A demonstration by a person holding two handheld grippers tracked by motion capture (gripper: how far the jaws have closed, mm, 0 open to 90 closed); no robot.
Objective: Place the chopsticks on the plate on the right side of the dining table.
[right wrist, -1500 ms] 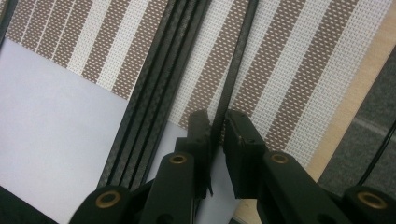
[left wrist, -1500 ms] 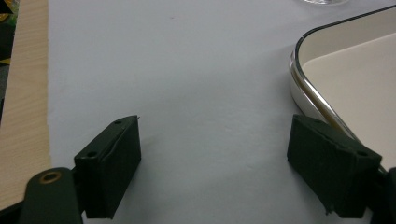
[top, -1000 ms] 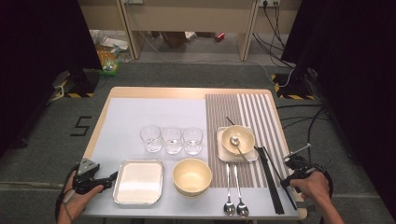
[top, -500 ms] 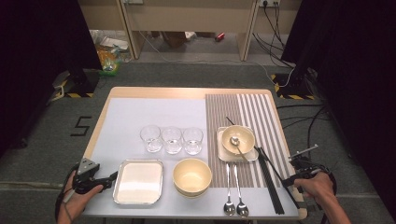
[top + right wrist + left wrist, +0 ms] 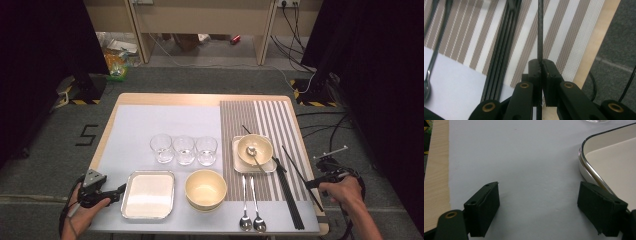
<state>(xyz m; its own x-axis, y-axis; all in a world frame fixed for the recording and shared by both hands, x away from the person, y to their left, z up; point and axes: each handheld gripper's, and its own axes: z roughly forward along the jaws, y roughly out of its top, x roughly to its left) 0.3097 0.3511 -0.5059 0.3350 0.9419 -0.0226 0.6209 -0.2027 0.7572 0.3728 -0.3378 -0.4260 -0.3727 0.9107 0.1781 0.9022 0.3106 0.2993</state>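
The right gripper (image 5: 541, 65) pinches one thin black chopstick (image 5: 540, 30) at its near end, above the striped mat (image 5: 280, 120). It could probably swing or slip. The left gripper (image 5: 546, 207) waits apart beside the tray (image 5: 586, 167).

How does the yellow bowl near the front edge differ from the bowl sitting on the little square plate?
The yellow bowl stands straight on the pale mat and holds nothing; the small bowl rests on a square plate on the striped mat with a spoon inside. The yellow bowl looks wider and deeper in colour, the small bowl paler. Both are round, upright and open at the top.
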